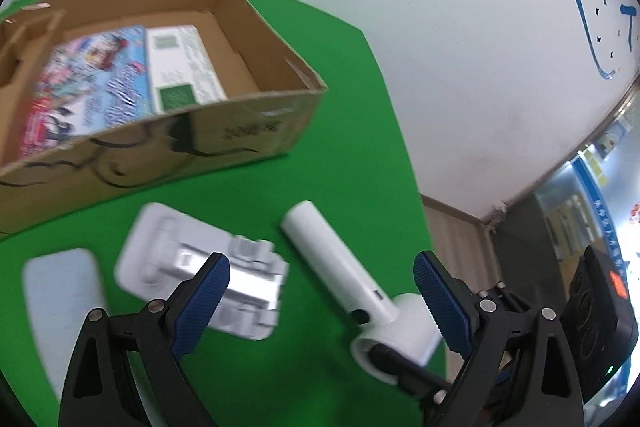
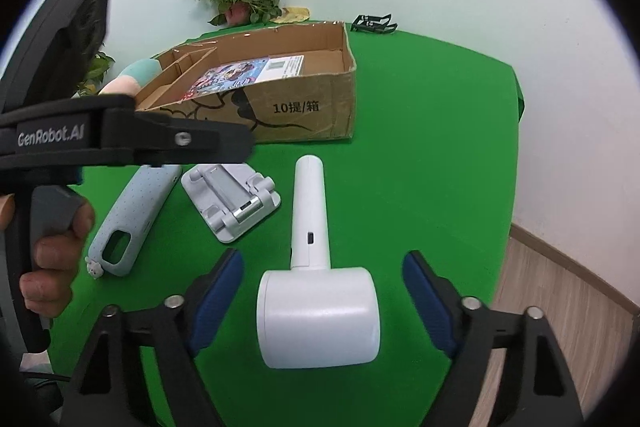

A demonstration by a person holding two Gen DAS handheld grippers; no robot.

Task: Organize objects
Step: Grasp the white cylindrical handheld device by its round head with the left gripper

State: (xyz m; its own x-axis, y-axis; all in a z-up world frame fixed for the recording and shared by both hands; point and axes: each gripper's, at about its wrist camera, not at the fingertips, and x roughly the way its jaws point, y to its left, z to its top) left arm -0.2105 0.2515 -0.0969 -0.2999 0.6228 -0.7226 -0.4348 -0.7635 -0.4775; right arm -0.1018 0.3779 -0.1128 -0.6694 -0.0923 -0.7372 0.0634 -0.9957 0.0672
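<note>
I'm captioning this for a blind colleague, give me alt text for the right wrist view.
The right hand-held gripper hangs open around the drum of a white hammer-shaped handheld device on a green tablecloth. Left of its handle lie a grey folding stand and a pale blue phone case; an open cardboard box holding printed booklets stands behind.

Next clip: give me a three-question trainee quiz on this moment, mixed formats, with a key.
1. True or false: the white hammer-shaped device lies inside the cardboard box.
2. Which item lies between the pale blue phone case and the white device? A) potted plant B) folding phone stand C) black clip
3. Fill in: the right tool straddles the device's ____ with its pads apart from it.

Key: 1 false, it lies on the green cloth; 2 B; 3 head.
</note>
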